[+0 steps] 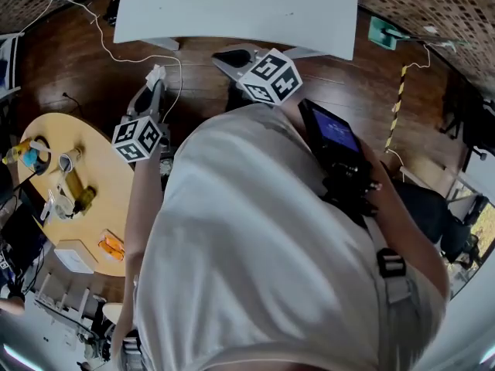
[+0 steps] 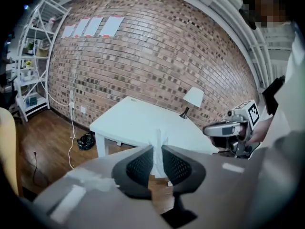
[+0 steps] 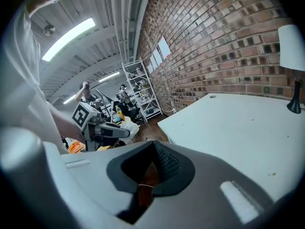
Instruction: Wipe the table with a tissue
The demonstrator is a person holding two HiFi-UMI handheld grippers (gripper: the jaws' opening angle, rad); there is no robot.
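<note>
Left gripper view: tissue clamped in left claw.

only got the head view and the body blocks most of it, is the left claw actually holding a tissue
Observer: Yes. The left gripper view shows the left claw shut on a white tissue that sticks up past its tips.
Operator: and the right claw
Observer: Its own view shows the right claw shut, tips together, with nothing in it.
Operator: anything on the table
Observer: A lamp with a white shade stands on it, on the side by the brick wall.
</note>
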